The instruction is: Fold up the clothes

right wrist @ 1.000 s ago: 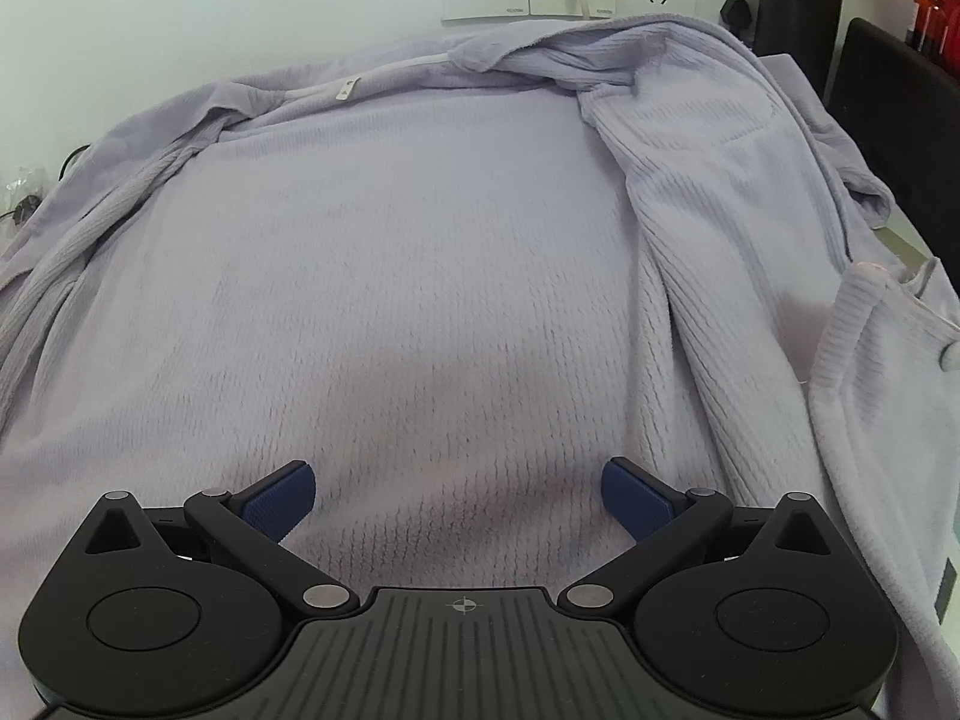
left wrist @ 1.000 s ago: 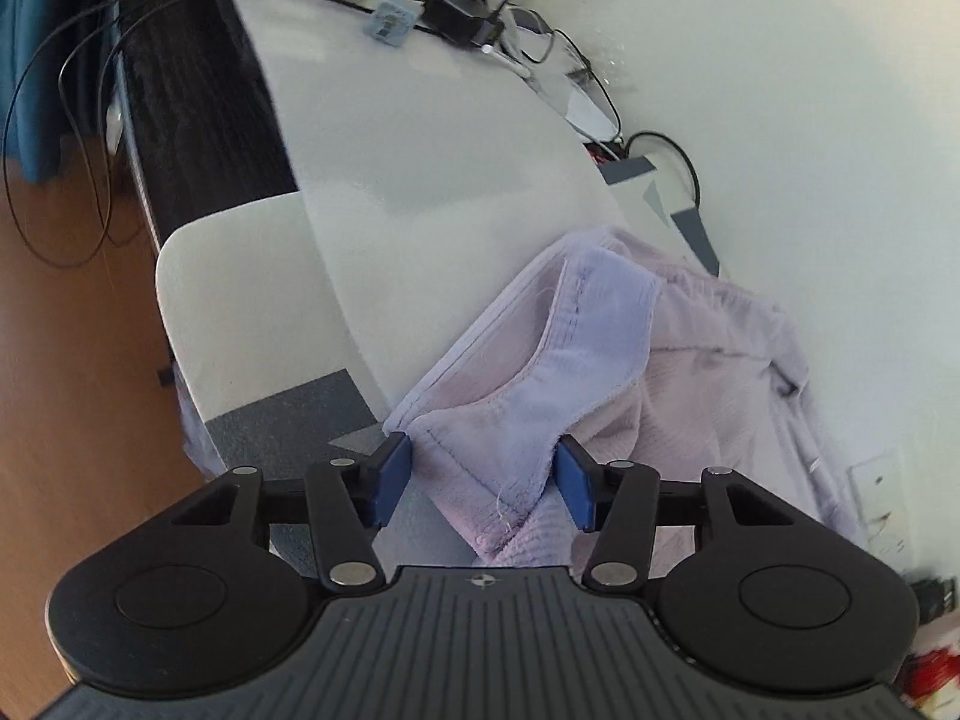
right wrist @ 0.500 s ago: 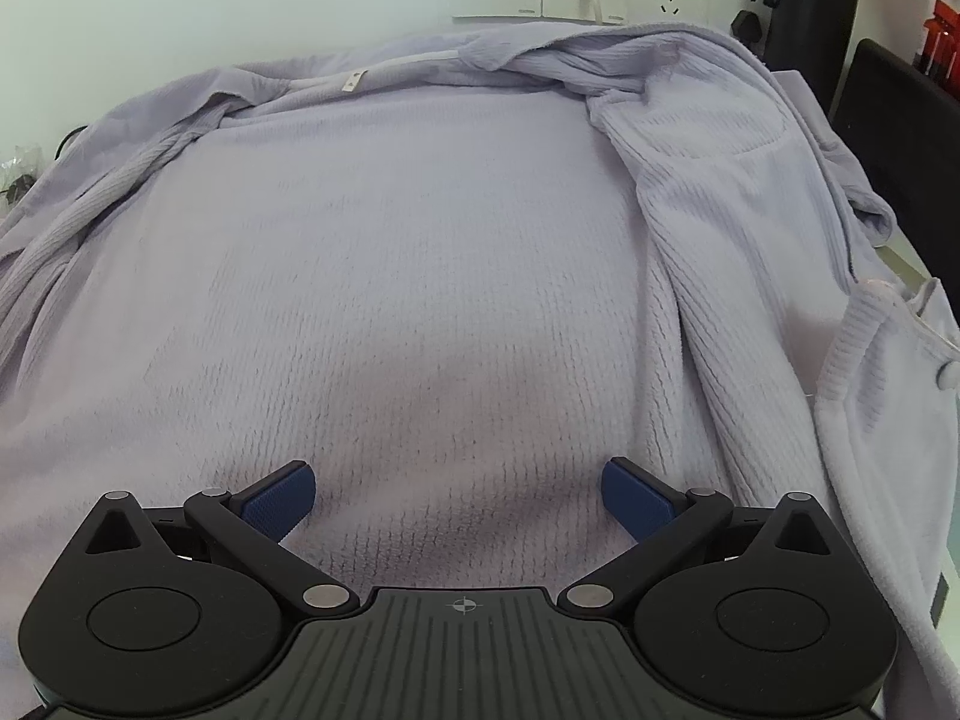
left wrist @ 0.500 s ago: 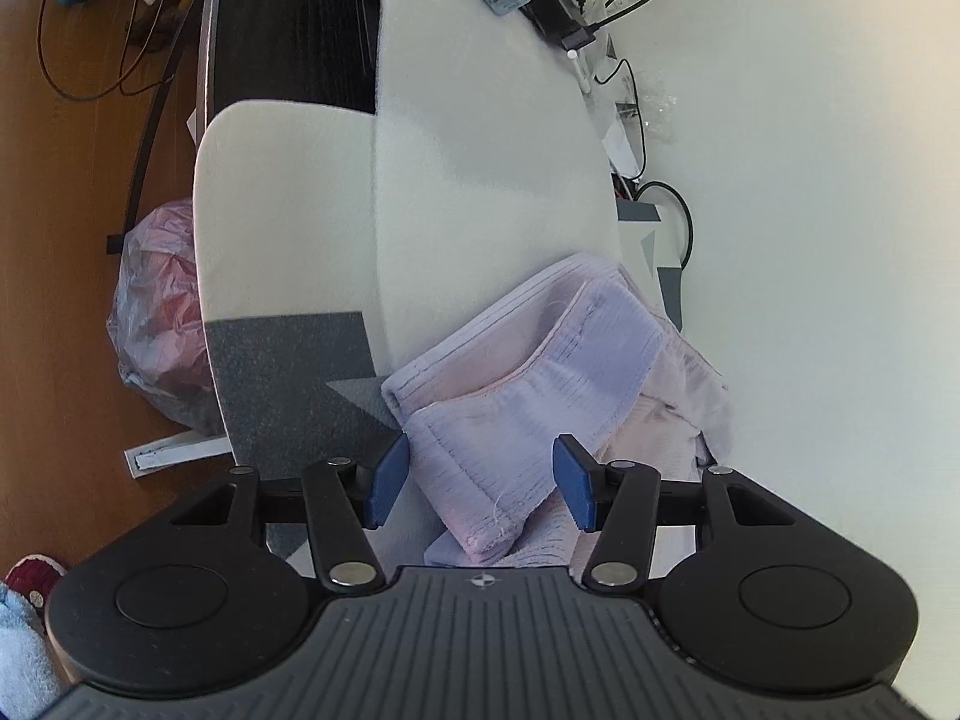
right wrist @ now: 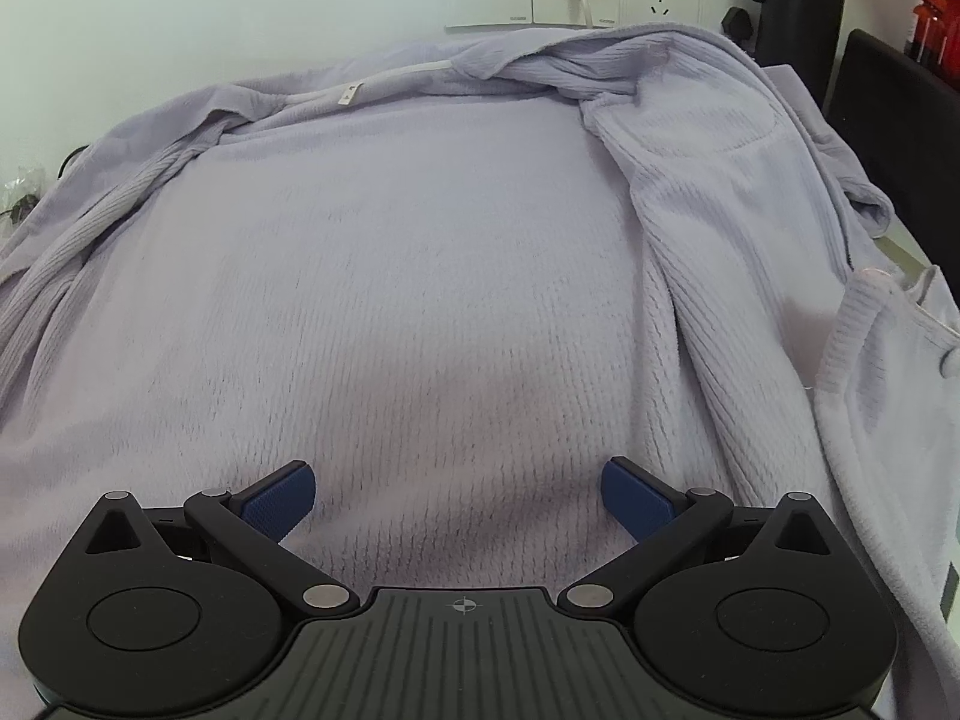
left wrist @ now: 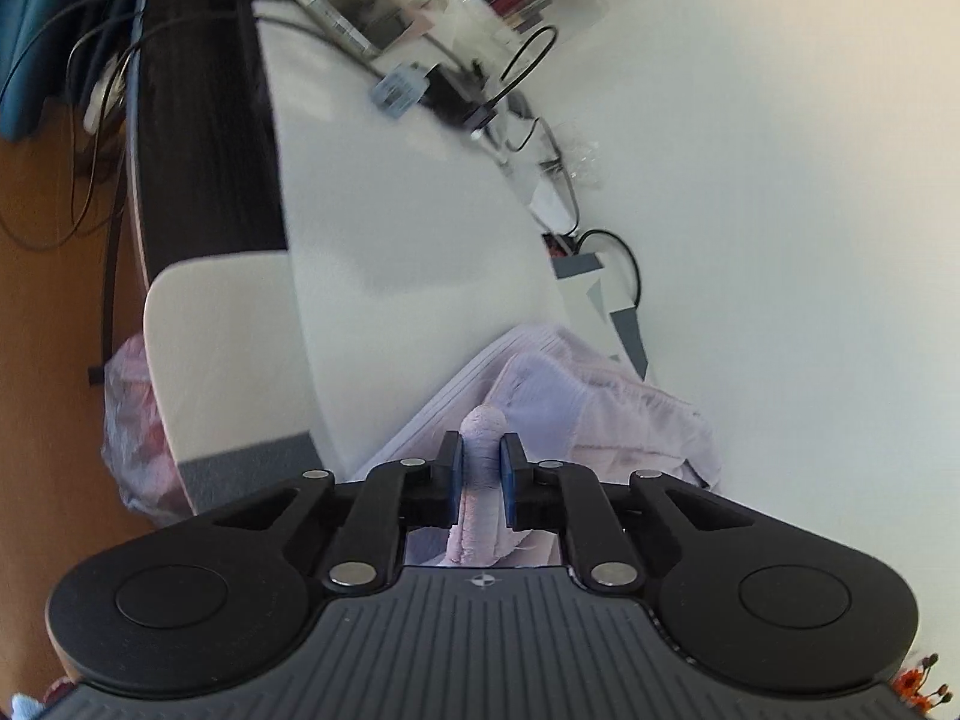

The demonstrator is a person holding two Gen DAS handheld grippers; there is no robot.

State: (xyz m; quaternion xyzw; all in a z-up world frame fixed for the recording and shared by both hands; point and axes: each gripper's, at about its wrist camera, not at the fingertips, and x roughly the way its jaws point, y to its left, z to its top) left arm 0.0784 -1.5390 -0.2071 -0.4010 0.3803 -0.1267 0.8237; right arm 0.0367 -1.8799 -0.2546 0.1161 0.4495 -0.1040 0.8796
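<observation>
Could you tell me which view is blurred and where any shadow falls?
Left wrist view: clutter at the far end of the table is motion-smeared, while the left gripper stays sharp. Right wrist view: sharp throughout; a soft shadow darkens the garment ahead of the right gripper.

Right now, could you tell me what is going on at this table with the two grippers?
A person is folding a lavender garment spread over the white table. The left gripper has its fingers shut on a bunched fold of the garment near its edge. The right gripper hangs over the middle of the garment with its fingers wide open, gripping nothing. No fold has been laid over yet.
</observation>
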